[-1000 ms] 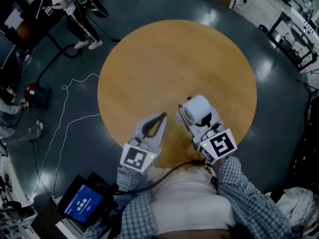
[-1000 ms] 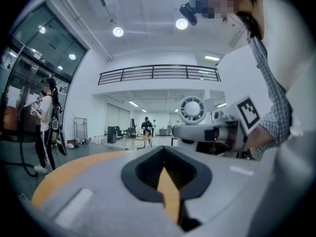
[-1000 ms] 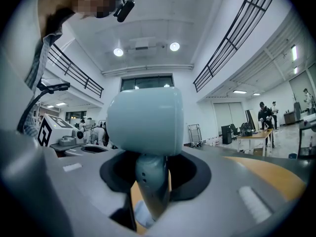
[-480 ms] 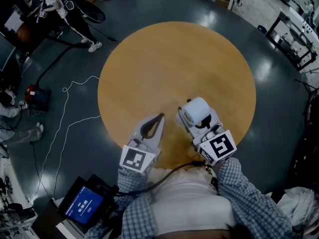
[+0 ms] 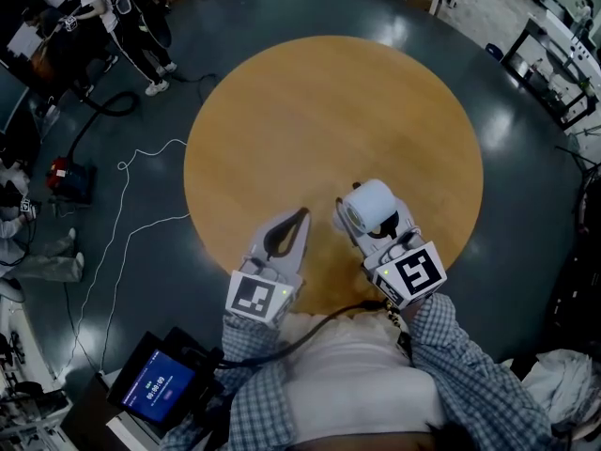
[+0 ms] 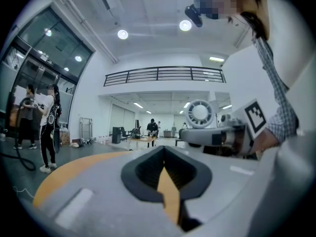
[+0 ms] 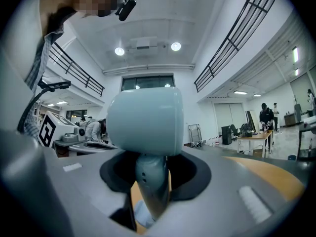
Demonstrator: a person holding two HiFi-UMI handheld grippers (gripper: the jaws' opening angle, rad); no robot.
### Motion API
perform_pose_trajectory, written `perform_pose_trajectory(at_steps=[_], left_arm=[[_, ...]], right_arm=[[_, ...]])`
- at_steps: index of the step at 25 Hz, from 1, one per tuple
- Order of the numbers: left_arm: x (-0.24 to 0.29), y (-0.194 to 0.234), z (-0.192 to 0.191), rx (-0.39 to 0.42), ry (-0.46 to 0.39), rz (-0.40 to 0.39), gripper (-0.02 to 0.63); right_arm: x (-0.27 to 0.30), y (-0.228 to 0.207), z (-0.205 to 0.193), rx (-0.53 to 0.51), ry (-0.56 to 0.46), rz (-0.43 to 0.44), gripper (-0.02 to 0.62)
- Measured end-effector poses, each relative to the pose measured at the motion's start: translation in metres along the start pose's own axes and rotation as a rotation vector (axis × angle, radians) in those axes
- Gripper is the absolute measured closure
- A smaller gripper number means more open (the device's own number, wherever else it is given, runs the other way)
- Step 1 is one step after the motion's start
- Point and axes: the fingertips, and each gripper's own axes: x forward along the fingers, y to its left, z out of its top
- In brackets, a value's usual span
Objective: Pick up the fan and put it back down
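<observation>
Fan (image 5: 369,205) has not moved since the earlier frames: the right gripper (image 5: 371,227) stays clamped on its stem, above the near edge of the tabletop (image 5: 319,111). The left gripper (image 5: 302,217), at the same tabletop edge, is closed and empty. Only the standing person (image 5: 122,17) beyond the tabletop has shifted.

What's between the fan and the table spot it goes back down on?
Nothing visible. The right gripper grips the fan by its stem over bare wood near the table edge. The left gripper sits off to the side, shut and empty.
</observation>
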Motion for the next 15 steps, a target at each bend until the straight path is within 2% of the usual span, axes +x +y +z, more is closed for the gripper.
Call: perform_pose_trajectory(at_steps=[15], left_arm=[[-0.012, -0.001, -0.017, -0.001, 0.079, 0.009, 0.606]], right_arm=[[-0.001, 0.004, -0.016, 0.019, 0.021, 0.015, 0.456]])
